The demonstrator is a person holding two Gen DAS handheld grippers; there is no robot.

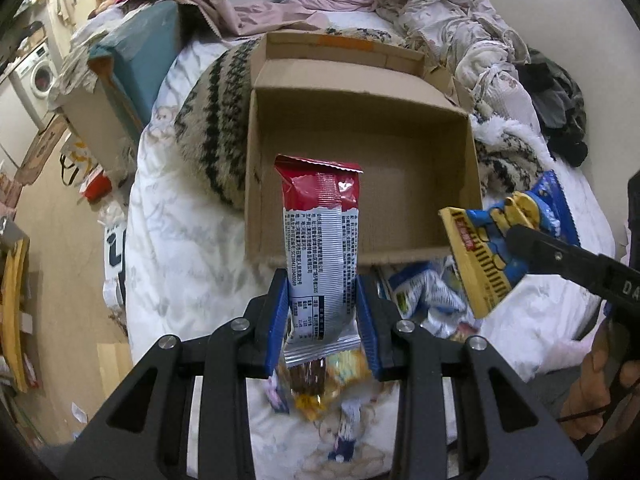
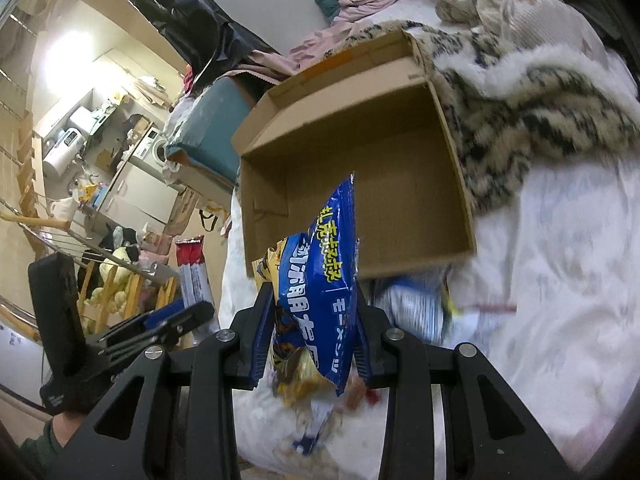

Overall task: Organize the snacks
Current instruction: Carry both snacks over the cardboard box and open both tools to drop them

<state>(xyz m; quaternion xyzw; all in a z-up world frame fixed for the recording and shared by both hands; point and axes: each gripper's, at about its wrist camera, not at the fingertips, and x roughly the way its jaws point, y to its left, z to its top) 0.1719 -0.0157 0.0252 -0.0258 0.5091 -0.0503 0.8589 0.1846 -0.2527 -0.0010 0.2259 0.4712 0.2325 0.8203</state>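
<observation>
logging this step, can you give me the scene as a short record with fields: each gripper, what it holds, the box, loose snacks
left gripper: shut on red and silver snack packet, held upright in front of the box
right gripper: shut on blue and yellow snack bag
cardboard box: open, lying on the white bedding, nothing visible inside
loose snacks: blue and white packet on the bedding just in front of the box; more wrappers below the left gripper, too blurred to name
stage: both snacks lifted, neither in the box yet
</observation>
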